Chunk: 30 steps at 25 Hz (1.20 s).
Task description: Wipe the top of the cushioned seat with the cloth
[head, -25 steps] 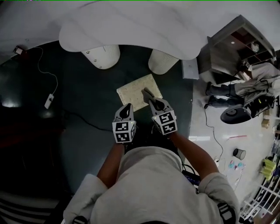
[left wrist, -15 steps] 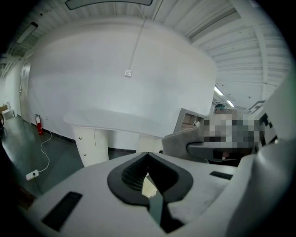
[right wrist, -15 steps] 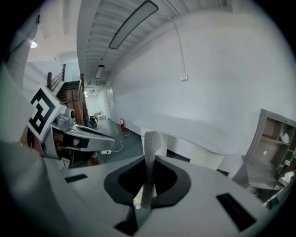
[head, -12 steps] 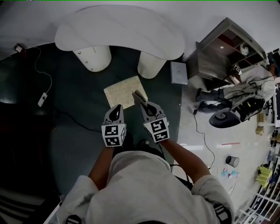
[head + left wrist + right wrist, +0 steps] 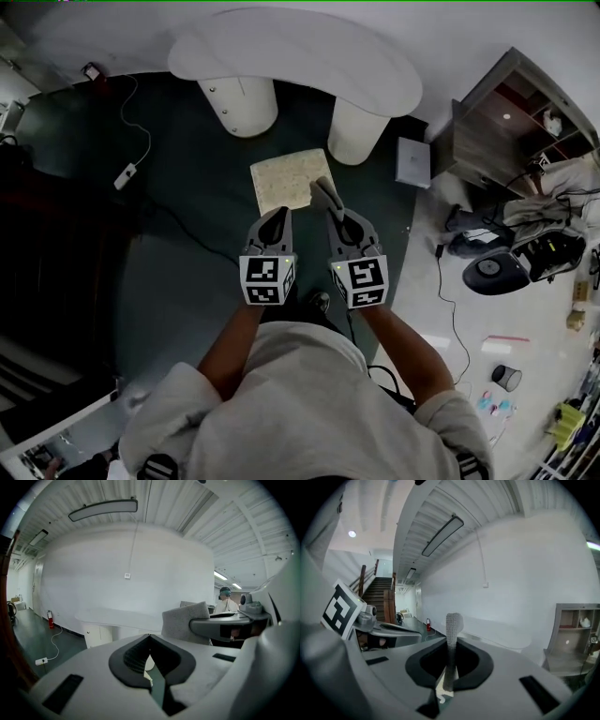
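Note:
The cushioned seat (image 5: 287,179) is a beige square pad low on the dark floor, in front of the person. My right gripper (image 5: 330,206) is shut on a grey cloth (image 5: 322,192), which sticks out over the seat's near right corner. In the right gripper view the cloth (image 5: 452,630) stands up as a thin strip between the jaws of the right gripper (image 5: 448,672). My left gripper (image 5: 278,218) hovers by the seat's near edge, shut and holding nothing. From the left gripper (image 5: 150,644) the cloth (image 5: 184,619) shows broad side on, to the right.
A white curved table (image 5: 300,52) on two round legs stands just beyond the seat. A wooden shelf unit (image 5: 502,127) and a small white box (image 5: 412,161) are at the right. A power strip (image 5: 125,174) with its cable lies left. A person (image 5: 227,603) stands far off.
The head view has shifted, so the seat and table sit differently in frame. Both grippers stay side by side at the seat's near edge, the right one still holding the cloth.

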Each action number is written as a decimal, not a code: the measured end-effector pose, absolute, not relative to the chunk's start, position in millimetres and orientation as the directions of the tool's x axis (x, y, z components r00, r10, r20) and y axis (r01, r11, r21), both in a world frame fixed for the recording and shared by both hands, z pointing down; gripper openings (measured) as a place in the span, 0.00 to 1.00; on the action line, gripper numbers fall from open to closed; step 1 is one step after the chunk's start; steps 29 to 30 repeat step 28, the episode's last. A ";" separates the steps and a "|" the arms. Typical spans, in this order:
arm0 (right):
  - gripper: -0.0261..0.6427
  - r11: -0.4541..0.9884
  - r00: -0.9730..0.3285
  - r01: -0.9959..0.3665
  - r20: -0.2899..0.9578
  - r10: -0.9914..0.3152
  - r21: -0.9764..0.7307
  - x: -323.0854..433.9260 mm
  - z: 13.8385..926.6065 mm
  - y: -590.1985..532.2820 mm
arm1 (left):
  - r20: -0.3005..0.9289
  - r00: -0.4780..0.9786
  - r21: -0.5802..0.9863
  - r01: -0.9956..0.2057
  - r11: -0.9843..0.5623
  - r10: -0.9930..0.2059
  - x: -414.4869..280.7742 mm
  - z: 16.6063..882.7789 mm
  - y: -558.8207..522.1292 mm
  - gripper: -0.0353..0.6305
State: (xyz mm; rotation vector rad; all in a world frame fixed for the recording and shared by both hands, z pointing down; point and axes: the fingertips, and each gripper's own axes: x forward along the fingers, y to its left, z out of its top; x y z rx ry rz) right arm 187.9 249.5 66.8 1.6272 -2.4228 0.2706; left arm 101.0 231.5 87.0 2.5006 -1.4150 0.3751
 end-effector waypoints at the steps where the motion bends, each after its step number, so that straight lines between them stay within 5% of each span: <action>1: 0.07 0.375 -0.371 -0.926 0.254 -0.893 -0.033 189.1 61.8 254.8 | 0.322 0.491 0.082 -0.866 -0.493 -0.809 101.3 80.6 237.6 0.07; 30: 0.07 0.285 -0.284 -0.958 0.177 -0.942 -0.020 219.5 34.0 309.8 | 0.247 0.526 -0.019 -0.837 -0.547 -0.814 137.0 50.9 302.2 0.07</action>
